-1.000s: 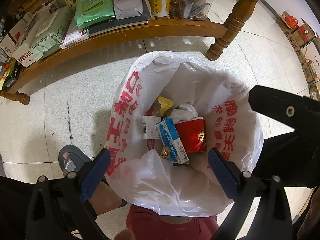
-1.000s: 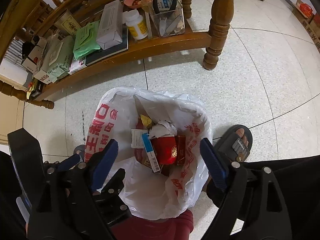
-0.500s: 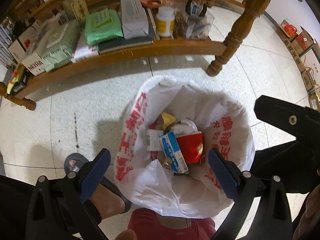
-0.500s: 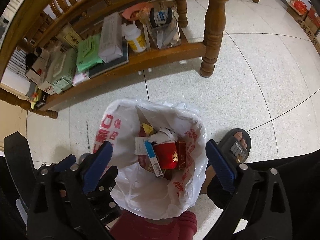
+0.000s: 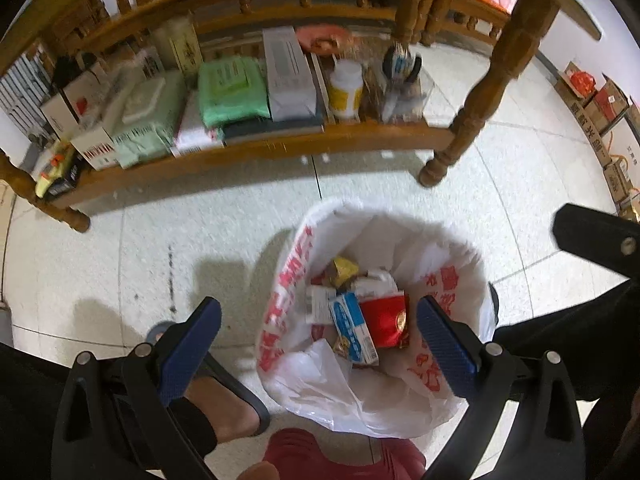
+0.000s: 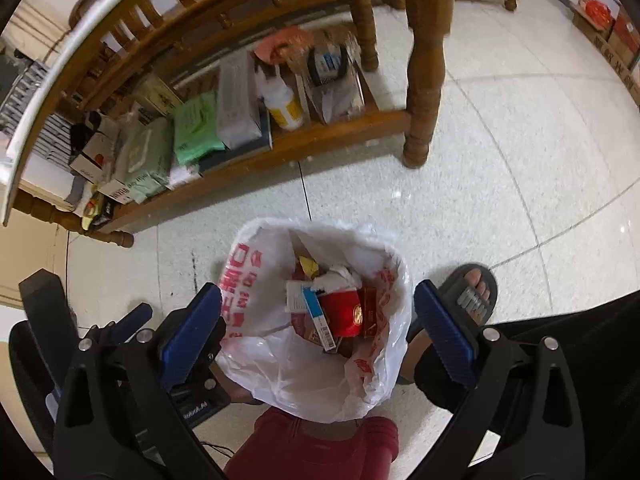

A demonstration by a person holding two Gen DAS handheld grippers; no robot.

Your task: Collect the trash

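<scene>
A white plastic bag with red print (image 5: 444, 312) lines a red bin (image 5: 344, 456) on the floor; it also shows in the right wrist view (image 6: 256, 284). Inside lie a red packet (image 5: 386, 320), a blue-and-white carton (image 5: 354, 328), a white box (image 5: 318, 304) and a yellow wrapper (image 5: 345, 269). My left gripper (image 5: 318, 342) is open and empty, high above the bag. My right gripper (image 6: 318, 334) is open and empty, also above the bag, with the red packet (image 6: 344, 314) below it.
A wooden table's low shelf (image 5: 256, 148) holds wipes packs, boxes and a pill bottle (image 5: 346, 90). Its turned leg (image 5: 476, 112) stands on the tiled floor. The person's sandalled feet (image 5: 224, 396) (image 6: 472, 292) flank the bin. Cardboard boxes (image 5: 600, 112) line the right wall.
Both grippers have risen and drawn back from the bag, so it looks smaller and more of the shelf shows. Both stay open and empty.
</scene>
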